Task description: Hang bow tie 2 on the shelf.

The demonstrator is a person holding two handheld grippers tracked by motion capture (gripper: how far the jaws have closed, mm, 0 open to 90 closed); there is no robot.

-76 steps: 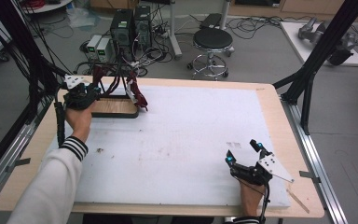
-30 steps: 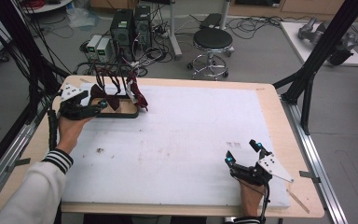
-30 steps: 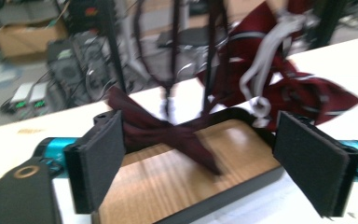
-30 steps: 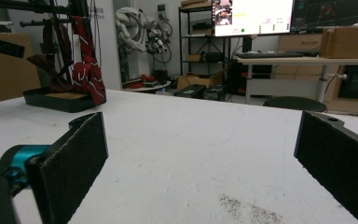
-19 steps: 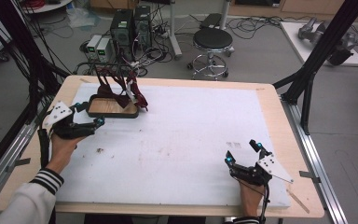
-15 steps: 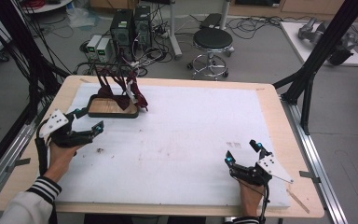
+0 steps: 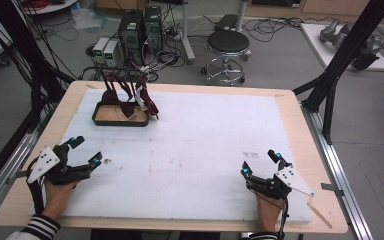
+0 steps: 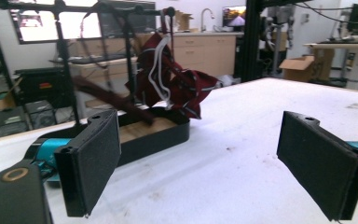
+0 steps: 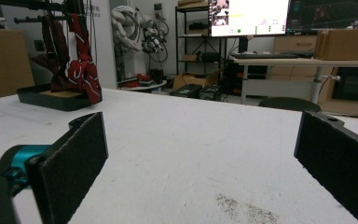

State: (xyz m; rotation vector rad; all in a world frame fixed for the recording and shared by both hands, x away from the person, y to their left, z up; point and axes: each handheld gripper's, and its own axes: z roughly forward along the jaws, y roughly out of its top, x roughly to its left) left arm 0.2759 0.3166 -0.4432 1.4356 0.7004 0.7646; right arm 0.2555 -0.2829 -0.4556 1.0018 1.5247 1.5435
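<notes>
A dark tray (image 7: pixel 105 120) with a wooden floor stands at the table's far left and carries a black rack. Dark red cloths (image 7: pixel 141 99) with white trim hang from that rack, one drooping over the tray's right end. In the left gripper view the tray (image 8: pixel 168 135) and the cloths (image 8: pixel 179 84) lie just ahead. My left gripper (image 7: pixel 86 151) rests open near the front left edge, nothing between its pads (image 8: pixel 95 158). My right gripper (image 7: pixel 261 163) rests open at the front right, also holding nothing. From it the tray (image 9: pixel 58 100) is far off to the left.
The white mat (image 7: pixel 205 145) covers most of the wooden table (image 7: pixel 307 135). A grey smudge (image 9: pixel 242 207) marks the mat just ahead of the right gripper. A black stool (image 7: pixel 225 42) and computer boxes (image 7: pixel 140 25) stand on the floor beyond the far edge.
My left gripper has come away from the tray and rack at the far left and moved back to the front left edge, open. The right gripper has stayed put.
</notes>
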